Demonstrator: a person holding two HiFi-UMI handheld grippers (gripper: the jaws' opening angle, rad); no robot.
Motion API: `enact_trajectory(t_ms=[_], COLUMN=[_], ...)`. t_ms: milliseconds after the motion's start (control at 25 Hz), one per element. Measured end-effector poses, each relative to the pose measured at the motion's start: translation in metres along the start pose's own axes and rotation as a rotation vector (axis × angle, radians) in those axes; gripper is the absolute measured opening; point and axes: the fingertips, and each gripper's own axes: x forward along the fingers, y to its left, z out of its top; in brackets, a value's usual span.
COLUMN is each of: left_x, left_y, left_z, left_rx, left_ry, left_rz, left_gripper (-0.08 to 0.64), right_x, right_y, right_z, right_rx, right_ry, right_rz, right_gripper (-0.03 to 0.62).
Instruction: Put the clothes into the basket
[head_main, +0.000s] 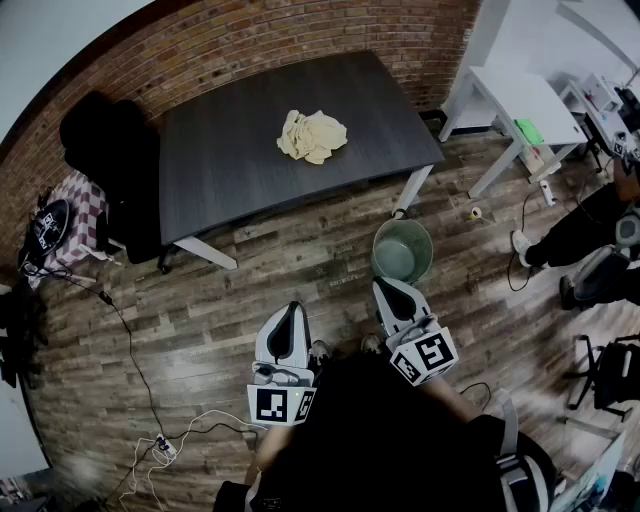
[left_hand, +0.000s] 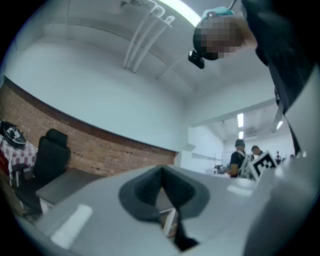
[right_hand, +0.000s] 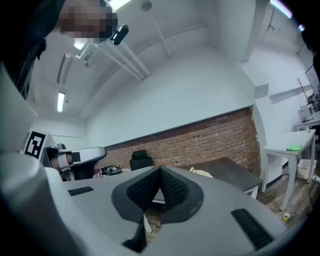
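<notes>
While both hands stay low and close in front of the person's body, the left gripper (head_main: 291, 308) and right gripper (head_main: 386, 286) point forward about level, side by side, each with jaws pressed together on nothing. Just ahead of the right gripper stands the basket (head_main: 402, 258), its bare bottom showing. Well beyond both grippers, the crumpled pale-yellow clothes (head_main: 312, 136) lie on the dark table (head_main: 230, 160).

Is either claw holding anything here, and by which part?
Nothing is held. The left claw and right claw are both shut and empty; the clothes lie bunched on the dark table.
</notes>
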Motion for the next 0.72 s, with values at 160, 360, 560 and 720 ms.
enact_trajectory(t_ms=[160, 360, 560, 720], left_x=[0.0, 0.005, 0.007, 0.01], left_y=[0.005, 0.005, 0.003, 0.003], left_z=[-0.006, -0.009, -0.012, -0.014], left_rx=[-0.001, -0.021, -0.033, -0.041], left_ry=[0.003, 0.002, 0.008, 0.006], left_rz=[0.018, 0.017, 0.008, 0.008], left_gripper=[0.003, 0.003, 0.003, 0.003], right_x=[0.005, 0.008, 0.008, 0.009], right_y=[0.007, 0.013, 0.012, 0.01], right_z=[-0.001, -0.005, -0.005, -0.004], right_rx=[-0.004, -0.006, -0.008, -0.013], right_ry=[-0.002, 0.01, 0.016, 0.019], right_rz=[0.028, 0.043, 0.036, 0.036], right_gripper=[0.005, 0.005, 0.005, 0.005])
